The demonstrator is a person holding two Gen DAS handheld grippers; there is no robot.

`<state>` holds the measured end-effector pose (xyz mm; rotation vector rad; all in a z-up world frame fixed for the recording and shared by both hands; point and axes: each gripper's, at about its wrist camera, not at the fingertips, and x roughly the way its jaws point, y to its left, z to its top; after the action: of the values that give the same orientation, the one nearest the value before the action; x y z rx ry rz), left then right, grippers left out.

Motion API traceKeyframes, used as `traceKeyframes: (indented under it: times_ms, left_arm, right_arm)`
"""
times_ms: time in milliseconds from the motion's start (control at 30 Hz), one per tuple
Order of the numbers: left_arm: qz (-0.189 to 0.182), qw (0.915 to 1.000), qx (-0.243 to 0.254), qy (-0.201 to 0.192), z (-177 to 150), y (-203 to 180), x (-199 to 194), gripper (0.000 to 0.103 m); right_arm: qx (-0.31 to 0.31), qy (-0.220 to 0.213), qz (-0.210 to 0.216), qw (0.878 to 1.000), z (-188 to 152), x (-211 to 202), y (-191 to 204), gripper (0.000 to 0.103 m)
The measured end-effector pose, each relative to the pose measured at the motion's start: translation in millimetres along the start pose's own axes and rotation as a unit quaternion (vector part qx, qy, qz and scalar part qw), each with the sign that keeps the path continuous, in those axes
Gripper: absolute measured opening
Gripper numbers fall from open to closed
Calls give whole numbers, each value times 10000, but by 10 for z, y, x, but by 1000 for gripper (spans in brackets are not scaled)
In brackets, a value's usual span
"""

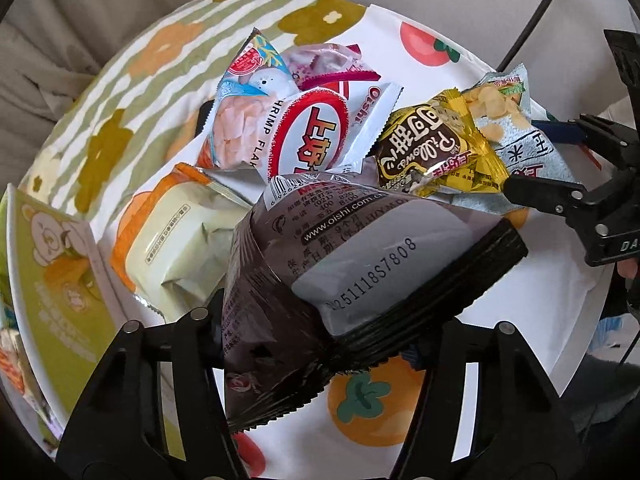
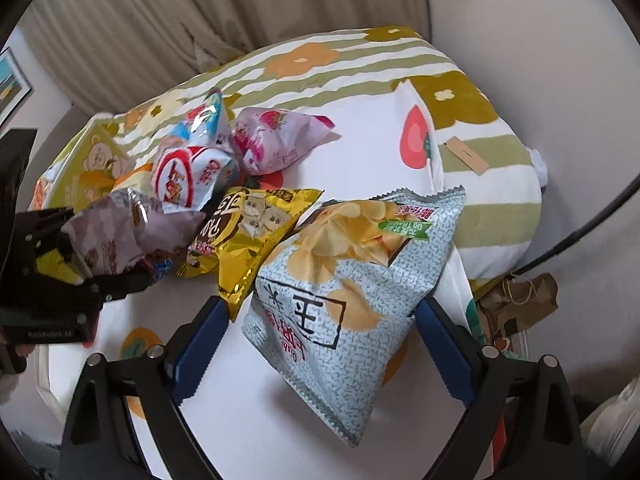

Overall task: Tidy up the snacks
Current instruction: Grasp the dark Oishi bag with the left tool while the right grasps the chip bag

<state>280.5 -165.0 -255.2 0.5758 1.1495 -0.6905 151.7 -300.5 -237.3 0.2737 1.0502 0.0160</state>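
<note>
My left gripper [image 1: 320, 344] is shut on a dark purple Oishi snack bag [image 1: 360, 264] and holds it above the white persimmon-print cloth [image 1: 500, 320]; the bag also shows in the right wrist view [image 2: 128, 232]. My right gripper [image 2: 316, 332] is open, its blue pads [image 2: 200, 344] on either side of a pale blue potato chip bag [image 2: 340, 292] that lies on the cloth; whether they touch it I cannot tell. A gold snack bag [image 2: 248, 236] lies left of it. A white and red shrimp flake bag [image 1: 316, 136], a blue bag [image 1: 248, 92] and a pink bag [image 2: 276, 140] lie behind.
A green bear-print box [image 1: 52, 280] stands at the left edge. A cream and orange packet [image 1: 180, 248] lies beside it. A green striped flower blanket [image 2: 360, 64] covers the far side. A brown paper bag [image 2: 520, 300] sits low at the right.
</note>
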Motion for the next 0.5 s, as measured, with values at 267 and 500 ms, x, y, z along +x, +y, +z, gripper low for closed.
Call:
traceKeyframes:
  times_ms: [267, 500]
  left_arm:
    - [-76, 9995, -300, -48, -34, 23, -44, 55]
    - [-107, 9986, -521, -81, -44, 58, -67, 55]
  right_arm:
    - [16, -53, 276, 9996, 32, 0, -74, 80]
    - [-97, -57, 194, 9997, 60, -17, -134, 64]
